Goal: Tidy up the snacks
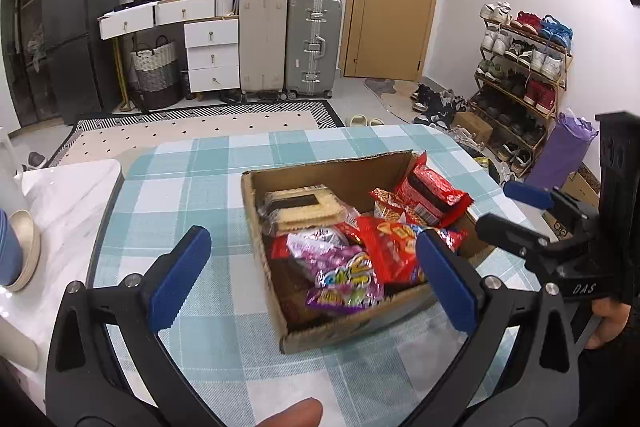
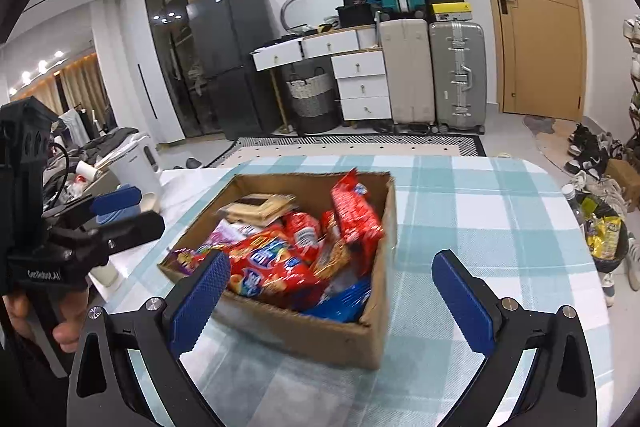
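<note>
Snacks: assorted packets heaped in an open cardboard box on the checked worktop, near its middle, presumably gathered there for sorting.

Left claw: spread wide, empty, poised just short of the box's near wall, likely ready to pick.

Contents, left to right in the left view: biscuit pack, purple candy bag, red packet propped against the far corner.

Right claw: wide, empty, at the box.

Right view only: blue packet by the near wall. Left view only: shoe rack.
</note>
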Tool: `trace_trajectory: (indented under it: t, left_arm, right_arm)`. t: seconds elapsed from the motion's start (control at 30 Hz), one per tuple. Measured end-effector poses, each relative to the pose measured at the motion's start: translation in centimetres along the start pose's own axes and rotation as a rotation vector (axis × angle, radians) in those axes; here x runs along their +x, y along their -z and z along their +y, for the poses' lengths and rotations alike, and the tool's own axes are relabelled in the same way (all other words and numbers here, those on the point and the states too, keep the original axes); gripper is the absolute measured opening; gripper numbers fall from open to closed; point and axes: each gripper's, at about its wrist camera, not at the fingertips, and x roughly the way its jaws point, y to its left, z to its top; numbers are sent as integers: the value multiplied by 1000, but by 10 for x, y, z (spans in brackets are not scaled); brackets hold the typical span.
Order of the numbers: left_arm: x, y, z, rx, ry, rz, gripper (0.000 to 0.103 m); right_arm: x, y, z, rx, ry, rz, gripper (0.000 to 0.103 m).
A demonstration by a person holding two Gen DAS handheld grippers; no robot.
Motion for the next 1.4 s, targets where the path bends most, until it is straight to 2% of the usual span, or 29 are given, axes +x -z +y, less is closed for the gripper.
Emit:
trace_trajectory:
  t: [0.27,0.37,0.5,0.8,1.07,1.23,1.4]
  left_arm:
    - [-36,27,5,-13,2,-60,102]
    - [-45,43,5,-14,-23,-73,102]
    - [-49,67,4,-2,-51,-83,102]
    - [-45,114,20,-58,-44,-99,102]
    - [-37,138,25,-69,-56,-159,102]
    - [-38,138,22,-52,-55,-200,102]
    - [-39,137,19,-45,-57,-209,102]
  right_arm:
    - [-22,24,24,-70,-18,-49,102]
    - [-28,32,26,-70,-25,-64,102]
    - [-34,44,27,-74,-28,-78,102]
    - [-35,76,28,-78,-14,-106,102]
    - [-39,82,28,-89,-14,-160,102]
    - [-39,83,27,-87,-6,-170,102]
    - [-36,83,23,-72,-4,-174,102]
